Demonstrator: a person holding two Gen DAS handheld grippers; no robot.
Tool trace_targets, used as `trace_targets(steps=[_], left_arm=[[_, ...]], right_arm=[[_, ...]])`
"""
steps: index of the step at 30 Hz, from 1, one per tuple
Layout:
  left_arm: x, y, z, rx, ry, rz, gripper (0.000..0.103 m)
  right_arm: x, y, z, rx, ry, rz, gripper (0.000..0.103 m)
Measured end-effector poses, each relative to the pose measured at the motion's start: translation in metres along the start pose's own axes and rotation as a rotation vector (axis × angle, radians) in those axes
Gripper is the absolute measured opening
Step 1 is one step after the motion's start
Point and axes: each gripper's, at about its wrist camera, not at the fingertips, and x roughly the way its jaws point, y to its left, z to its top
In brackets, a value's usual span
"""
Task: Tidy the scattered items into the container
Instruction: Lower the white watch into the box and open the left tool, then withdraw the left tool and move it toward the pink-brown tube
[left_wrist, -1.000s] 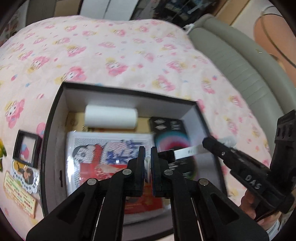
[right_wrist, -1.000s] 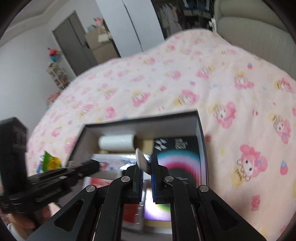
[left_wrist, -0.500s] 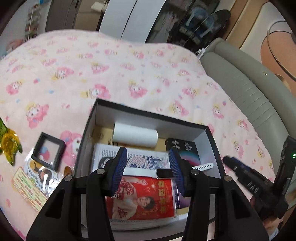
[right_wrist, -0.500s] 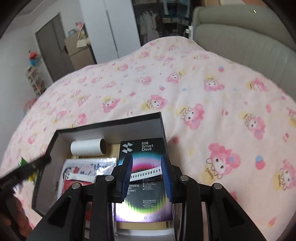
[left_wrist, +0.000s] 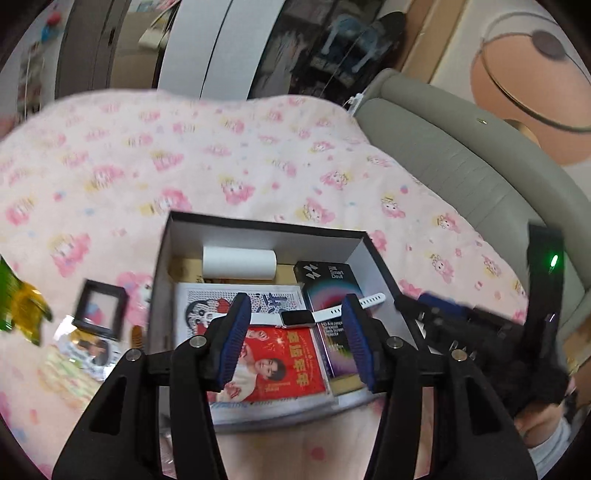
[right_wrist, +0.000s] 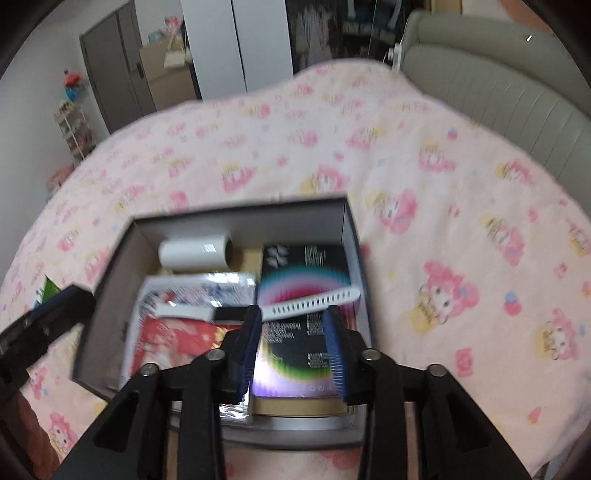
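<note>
A black box (left_wrist: 258, 223) with white inner walls sits on the pink bed cover. Inside lie a white roll (left_wrist: 239, 262), a black "Smart Devil" carton (left_wrist: 325, 280), a printed packet with a red picture (left_wrist: 280, 362), and a white-strapped smartwatch (left_wrist: 295, 317) resting across them. My left gripper (left_wrist: 296, 301) hovers open above the watch, holding nothing. My right gripper (right_wrist: 293, 312) is open too, above the watch strap (right_wrist: 310, 302) and the box (right_wrist: 240, 212). Left of the box on the cover are a small black frame (left_wrist: 99, 310), sticker cards (left_wrist: 85, 347) and a green-yellow toy (left_wrist: 22, 306).
A grey padded headboard (left_wrist: 443, 155) runs along the right side of the bed. White wardrobe doors (right_wrist: 236, 40) and a dark door stand beyond the far edge. A hand (left_wrist: 543, 424) holds the right gripper's handle at the lower right.
Both grippers were shut on the watch a second ago. They have opened and drawn back upward, and the watch now lies loose inside the box.
</note>
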Motion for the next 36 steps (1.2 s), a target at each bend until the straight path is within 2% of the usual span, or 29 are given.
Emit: trace_targets(steps=[2, 6, 9, 13, 20, 25, 31, 34, 36], left_arm=[[-0.012, -0.008, -0.003, 0.031, -0.004, 0.006, 0.055], [-0.031, -0.014, -0.013, 0.048, -0.002, -0.003, 0.055], [-0.047, -0.016, -0.027, 0.066, -0.015, -0.006, 0.055], [-0.065, -0.013, -0.046, 0.071, -0.009, -0.018, 0.055], [-0.084, -0.009, -0.079, 0.099, -0.008, 0.006, 0.055], [-0.09, -0.001, -0.095, 0.089, -0.009, 0.006, 0.055], [-0.098, 0.009, -0.114, 0.075, -0.01, 0.007, 0.055], [-0.097, 0.02, -0.119, 0.046, 0.0, 0.004, 0.055], [-0.094, 0.029, -0.123, 0.021, 0.011, -0.004, 0.055]], right_arm=[[-0.018, 0.007, -0.003, 0.008, -0.039, 0.015, 0.04], [-0.042, 0.022, -0.019, 0.019, -0.063, 0.009, 0.04], [-0.051, 0.033, -0.035, 0.037, -0.054, -0.008, 0.041], [-0.061, 0.045, -0.06, 0.055, -0.044, 0.026, 0.041], [-0.077, 0.063, -0.1, 0.052, -0.063, 0.032, 0.043], [-0.084, 0.071, -0.117, 0.028, -0.074, 0.005, 0.044], [-0.084, 0.083, -0.126, 0.011, -0.072, 0.02, 0.044], [-0.075, 0.089, -0.131, 0.006, -0.045, 0.058, 0.044], [-0.063, 0.09, -0.136, 0.015, 0.011, 0.112, 0.044]])
